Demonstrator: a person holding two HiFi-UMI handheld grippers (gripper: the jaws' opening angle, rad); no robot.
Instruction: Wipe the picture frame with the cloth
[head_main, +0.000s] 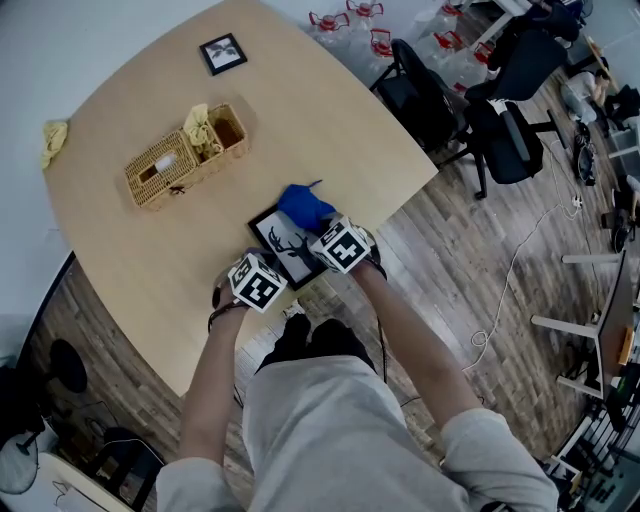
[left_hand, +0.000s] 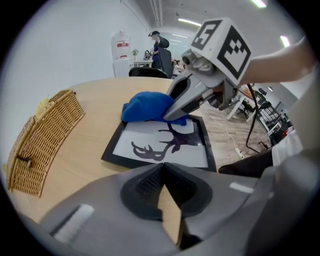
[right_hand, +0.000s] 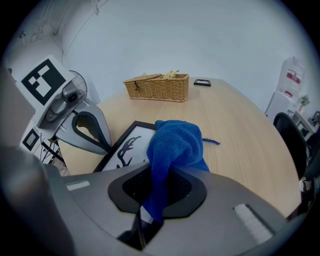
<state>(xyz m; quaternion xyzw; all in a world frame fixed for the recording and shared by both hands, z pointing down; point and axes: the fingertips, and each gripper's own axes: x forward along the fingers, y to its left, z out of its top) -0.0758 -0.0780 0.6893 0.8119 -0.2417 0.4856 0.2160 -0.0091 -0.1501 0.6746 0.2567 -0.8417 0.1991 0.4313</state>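
The cloth (right_hand: 177, 142) is bright blue. The frame (left_hand: 160, 147) is black — its white print bears a dark antlered-deer silhouette. The basket (head_main: 185, 160) is woven tan, the table (head_main: 330, 120) pale wood.

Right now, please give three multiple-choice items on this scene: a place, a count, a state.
1. Where is the blue cloth? A. on the deer frame; B. on a shelf; C. on a hook.
2. How many picture frames lie on the table? A. one; B. two; C. four.
3. The right gripper is: A. wide open; B. shut on the cloth; C. shut, empty.
Key: 1 A, it rests on that frame; 2 B, a small frame lies farther off; 3 B, cloth is pinched between its jaws.
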